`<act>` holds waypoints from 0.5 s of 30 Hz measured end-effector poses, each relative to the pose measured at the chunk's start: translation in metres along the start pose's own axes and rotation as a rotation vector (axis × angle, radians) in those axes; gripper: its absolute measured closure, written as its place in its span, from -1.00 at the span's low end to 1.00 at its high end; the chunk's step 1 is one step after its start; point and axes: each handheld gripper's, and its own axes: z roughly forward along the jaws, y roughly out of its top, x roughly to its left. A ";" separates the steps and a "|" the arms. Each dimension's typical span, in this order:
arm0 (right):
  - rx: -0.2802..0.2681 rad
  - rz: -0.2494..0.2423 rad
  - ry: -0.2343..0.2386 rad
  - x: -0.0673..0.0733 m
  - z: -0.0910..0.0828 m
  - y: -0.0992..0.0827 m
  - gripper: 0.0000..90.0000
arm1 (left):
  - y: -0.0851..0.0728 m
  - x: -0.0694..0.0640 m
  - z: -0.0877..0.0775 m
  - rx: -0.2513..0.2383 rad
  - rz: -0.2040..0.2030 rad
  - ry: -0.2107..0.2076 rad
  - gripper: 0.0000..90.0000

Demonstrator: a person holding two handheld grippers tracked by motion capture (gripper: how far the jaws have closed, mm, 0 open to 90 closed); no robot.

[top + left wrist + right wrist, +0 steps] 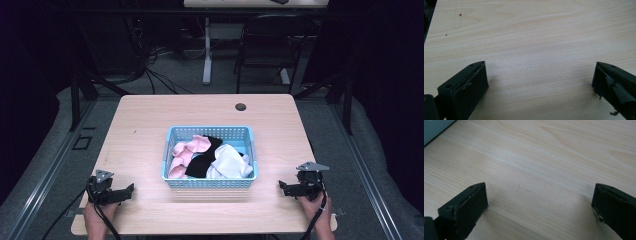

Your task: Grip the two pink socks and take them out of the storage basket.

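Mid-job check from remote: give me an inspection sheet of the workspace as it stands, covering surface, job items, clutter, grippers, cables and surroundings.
Surface: light wooden table, with a dark round grommet hole near the far edge.
Job's things: blue perforated basket at the table's middle, holding pink cloth, black cloth and white cloth piled together.
Clutter: nothing seen on the tabletop outside the basket.
Grippers: left gripper and right gripper at the near edge on either side of the basket, jaws wide apart, nothing between them.
Cables: a black cable trails from the left gripper; more run across the floor beyond the table.
Surroundings: black chair and a white desk leg behind the table.
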 end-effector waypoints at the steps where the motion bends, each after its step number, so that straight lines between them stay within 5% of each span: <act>1: 0.000 0.000 0.001 0.000 0.000 0.000 -1.00 | 0.000 0.000 0.000 0.000 0.000 0.001 -1.00; 15: 0.001 0.000 0.000 0.000 0.000 0.000 -1.00 | 0.003 0.004 0.002 0.011 -0.029 0.026 -1.00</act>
